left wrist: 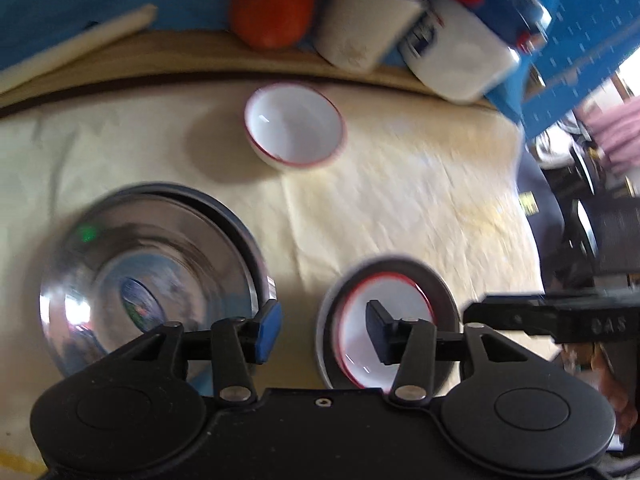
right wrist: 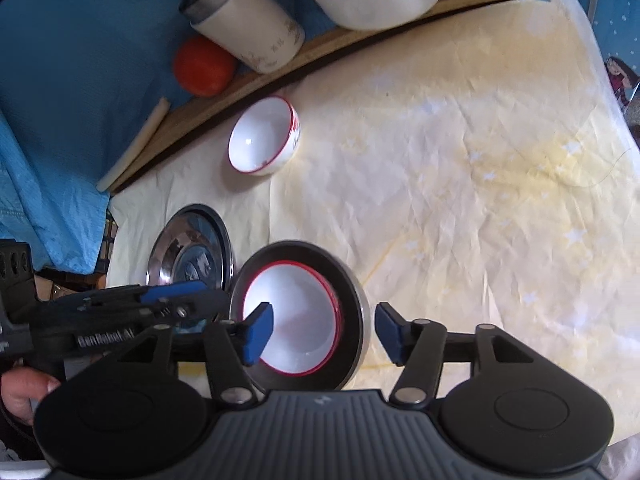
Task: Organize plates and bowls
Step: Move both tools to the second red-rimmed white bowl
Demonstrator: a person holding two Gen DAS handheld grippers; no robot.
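From my left camera, my left gripper [left wrist: 325,332] is open and holds nothing. The loose red-rimmed white bowl [left wrist: 295,125] sits straight ahead, far up the cloth.

From my right camera, my right gripper [right wrist: 325,332] is open and empty above the nested white bowl [right wrist: 292,316] in its steel plate [right wrist: 352,296]. The loose bowl [right wrist: 264,140] lies ahead and left, so I think my left hand is nearer.

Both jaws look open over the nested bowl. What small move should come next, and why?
Probably reach the left gripper toward the loose white bowl: it sits alone on the cloth, while another white bowl already rests in the dark bowl, and both grippers are empty.
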